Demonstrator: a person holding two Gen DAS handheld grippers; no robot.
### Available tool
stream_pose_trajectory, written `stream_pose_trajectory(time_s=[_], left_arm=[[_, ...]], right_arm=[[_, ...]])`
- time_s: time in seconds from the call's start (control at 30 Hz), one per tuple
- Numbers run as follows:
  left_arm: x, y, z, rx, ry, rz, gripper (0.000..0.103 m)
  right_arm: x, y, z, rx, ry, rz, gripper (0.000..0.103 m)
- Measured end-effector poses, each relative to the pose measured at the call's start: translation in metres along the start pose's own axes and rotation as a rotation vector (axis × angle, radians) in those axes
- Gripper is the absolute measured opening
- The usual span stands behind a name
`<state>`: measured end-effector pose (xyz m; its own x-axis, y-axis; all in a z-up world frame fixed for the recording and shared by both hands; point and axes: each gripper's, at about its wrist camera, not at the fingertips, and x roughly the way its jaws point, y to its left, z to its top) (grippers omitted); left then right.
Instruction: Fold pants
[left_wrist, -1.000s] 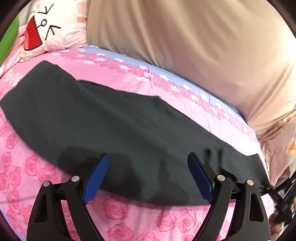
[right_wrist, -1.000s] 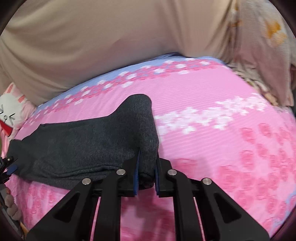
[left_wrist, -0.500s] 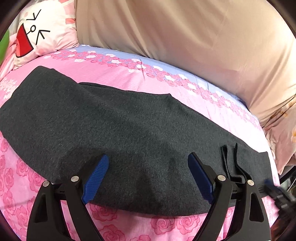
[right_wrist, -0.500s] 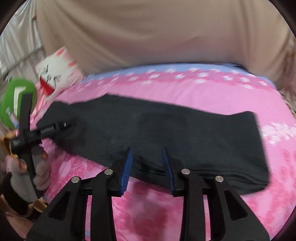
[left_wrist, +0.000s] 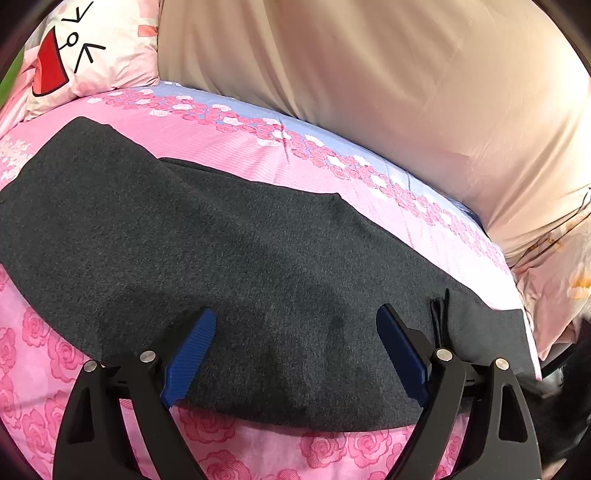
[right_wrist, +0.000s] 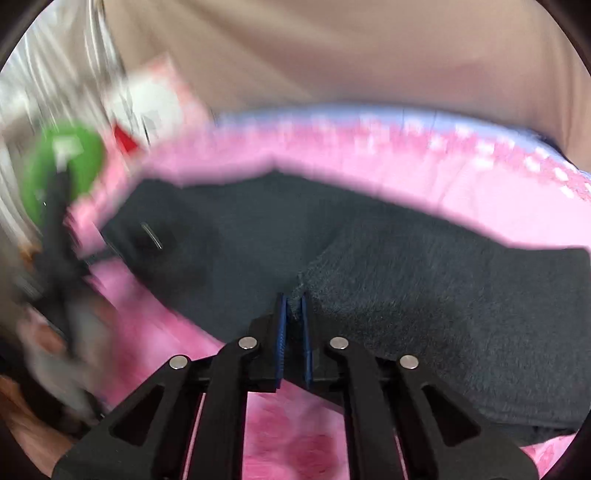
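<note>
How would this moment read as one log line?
step: folding | left tongs: open above dark grey knit pants | right tongs: shut on pants | surface: pink rose-print bedsheet

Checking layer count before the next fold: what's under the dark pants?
The pants lie on the pink rose-print bedsheet, which shows all round them. Layers beneath the top fabric are hidden.

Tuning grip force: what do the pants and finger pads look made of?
Pants: dark grey, matte, fuzzy knit or fleece, judging by the speckled nap; limp, bunching in the shut right gripper. Pads: blue, ribbed, probably plastic or rubber; can't tell which.
</note>
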<state>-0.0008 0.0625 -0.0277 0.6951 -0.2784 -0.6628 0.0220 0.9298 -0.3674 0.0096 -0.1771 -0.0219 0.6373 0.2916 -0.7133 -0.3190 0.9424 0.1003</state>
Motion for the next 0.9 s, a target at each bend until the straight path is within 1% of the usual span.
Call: stream_pose_trajectory(time_s=[0.03,0.07,0.1,0.13,0.23,0.27,0.3,0.33,0.37,0.4,0.43,0.47,0.5,0.57,0.6,0.63,0.67,0.7,0.77,0.8,0.83,0.87,0.9], left_arm=[[0.0,0.0,0.0,-0.001,-0.001,-0.002,0.086],[-0.001,0.001,0.0,-0.003,-0.002,-0.005,0.086],[-0.001,0.001,0.0,-0.004,-0.002,-0.007,0.086],[-0.001,0.002,0.0,-0.004,-0.001,-0.008,0.086],[-0.001,0.002,0.0,-0.004,0.0,-0.008,0.086],[-0.001,0.002,0.0,-0.004,0.001,-0.009,0.086],[-0.001,0.001,0.0,-0.003,0.001,-0.009,0.086],[-0.001,0.001,0.0,-0.004,0.0,-0.01,0.086],[-0.001,0.001,0.0,-0.004,0.0,-0.009,0.086],[-0.001,0.001,0.0,-0.004,0.0,-0.01,0.086],[-0.001,0.002,0.0,-0.007,-0.002,-0.012,0.086],[-0.001,0.002,0.0,-0.009,-0.003,-0.014,0.086],[-0.001,0.002,0.001,-0.011,-0.004,-0.018,0.086],[-0.001,0.002,0.001,-0.012,-0.004,-0.018,0.087],[-0.001,0.003,0.001,-0.011,-0.004,-0.018,0.087],[-0.001,0.003,0.001,-0.011,-0.004,-0.019,0.087],[-0.001,0.003,0.001,-0.011,-0.005,-0.019,0.087],[-0.001,0.003,0.001,-0.011,-0.004,-0.02,0.087],[-0.002,0.003,0.002,-0.014,-0.006,-0.018,0.087],[-0.004,0.003,0.002,-0.016,-0.006,-0.006,0.087],[-0.011,0.005,0.005,-0.014,-0.021,0.021,0.087],[-0.02,0.007,0.008,-0.002,-0.051,0.042,0.087],[-0.032,0.012,0.013,0.009,-0.092,0.075,0.087]], right_arm=[[-0.005,0.002,-0.001,-0.005,-0.015,0.005,0.016],[-0.012,0.004,-0.001,-0.01,-0.031,0.006,0.033],[-0.022,0.008,-0.001,-0.029,-0.068,-0.01,0.041],[-0.027,0.01,-0.002,-0.044,-0.083,-0.014,0.049],[-0.023,0.012,-0.003,-0.069,-0.054,-0.008,0.049],[-0.015,0.012,-0.002,-0.077,-0.036,-0.015,0.045],[-0.005,0.01,-0.002,-0.083,-0.005,-0.033,0.04],[0.003,0.005,-0.001,-0.061,0.031,-0.024,0.032],[0.002,-0.001,0.001,-0.032,0.021,-0.006,0.013],[-0.003,-0.007,0.008,-0.01,0.008,-0.028,0.01],[-0.009,-0.012,0.014,0.013,-0.016,-0.034,0.009],[-0.019,-0.019,0.021,0.058,-0.058,-0.023,0.009],[-0.037,-0.025,0.031,0.116,-0.124,0.005,0.009],[-0.052,-0.023,0.045,0.143,-0.197,0.012,0.01],[-0.05,-0.02,0.049,0.142,-0.201,0.03,0.01],[-0.043,-0.016,0.051,0.146,-0.189,0.054,0.01],[-0.022,-0.009,0.052,0.139,-0.133,0.085,0.01],[-0.005,-0.002,0.05,0.121,-0.089,0.087,0.01],[0.032,0.009,0.04,0.092,0.027,0.061,0.012],[0.035,0.012,0.036,0.102,0.009,0.049,0.012],[0.028,0.012,0.037,0.115,0.002,0.056,0.017],[0.021,0.012,0.038,0.121,-0.006,0.055,0.018],[0.006,0.014,0.039,0.112,-0.042,0.037,0.019]])
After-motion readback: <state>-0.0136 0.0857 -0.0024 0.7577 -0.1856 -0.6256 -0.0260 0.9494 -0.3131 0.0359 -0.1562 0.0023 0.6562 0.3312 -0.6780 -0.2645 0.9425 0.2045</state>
